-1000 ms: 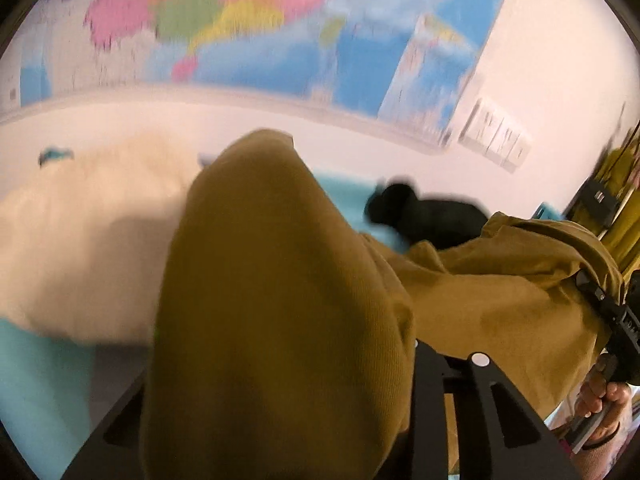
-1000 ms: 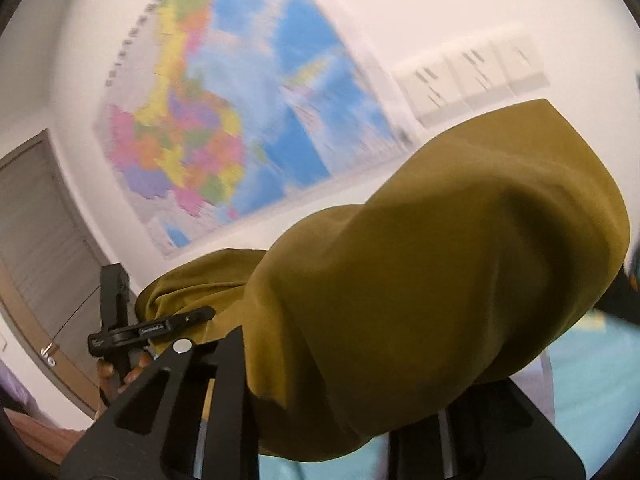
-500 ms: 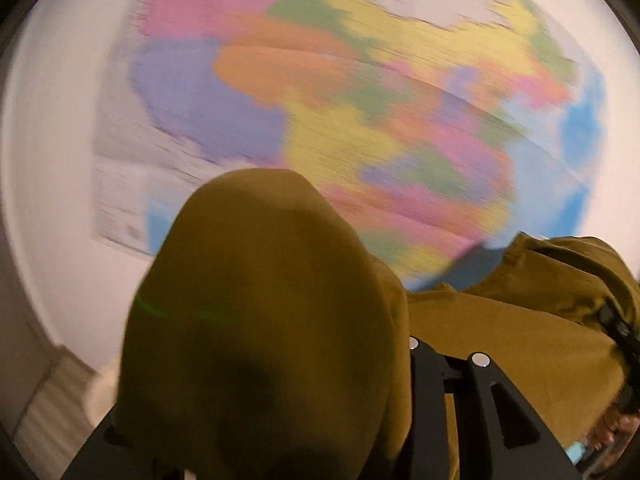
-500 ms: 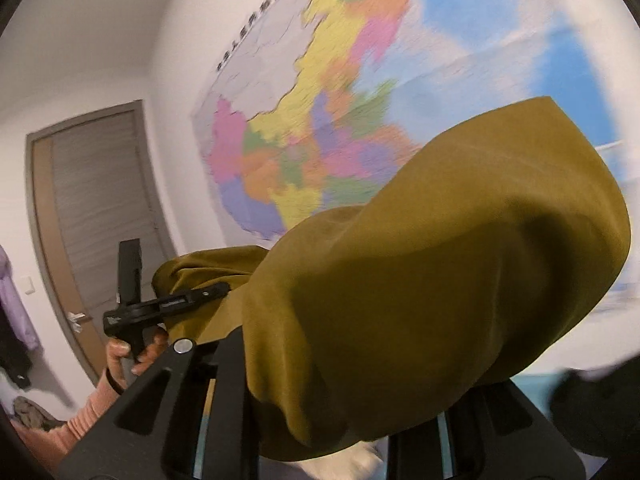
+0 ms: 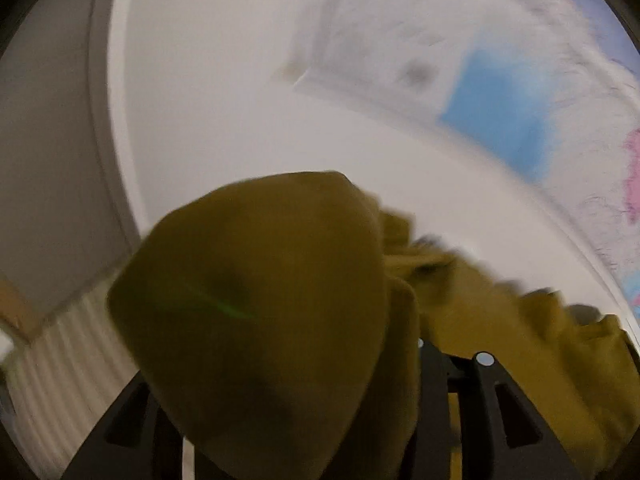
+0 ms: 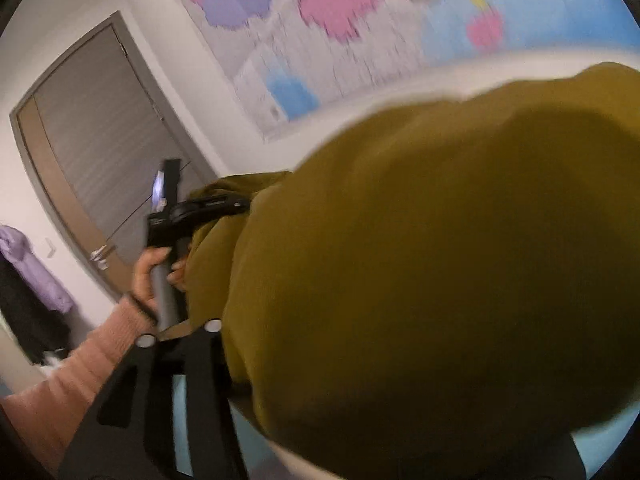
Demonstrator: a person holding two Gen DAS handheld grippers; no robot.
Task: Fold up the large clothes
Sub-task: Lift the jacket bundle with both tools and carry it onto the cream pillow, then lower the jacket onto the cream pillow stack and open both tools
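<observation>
A mustard garment [image 5: 260,300] bulges up over my left gripper [image 5: 304,360] and hides its fingertips. Its jaws are opening with the bunched cloth still between them. The cloth trails away to the right. In the right wrist view the same garment [image 6: 440,260] drapes over my right gripper [image 6: 360,360]. Those jaws are opening too: the left finger [image 6: 176,360] stands off the cloth, and the other is buried under it. A hand [image 6: 148,276] in a pink sleeve holds my left gripper [image 6: 236,204] against the cloth's far edge.
A coloured wall map [image 6: 360,20] hangs on the white wall ahead. A grey door [image 6: 92,152] stands at the left, with a purple garment [image 6: 36,268] hanging beside it. A light-blue surface [image 6: 248,440] lies below. A ribbed pale surface [image 5: 60,380] shows at lower left.
Both views have swung left across the wall, so the map slid right and the door came closer. The right gripper's left finger has moved outward, off the cloth. Both views are blurred.
</observation>
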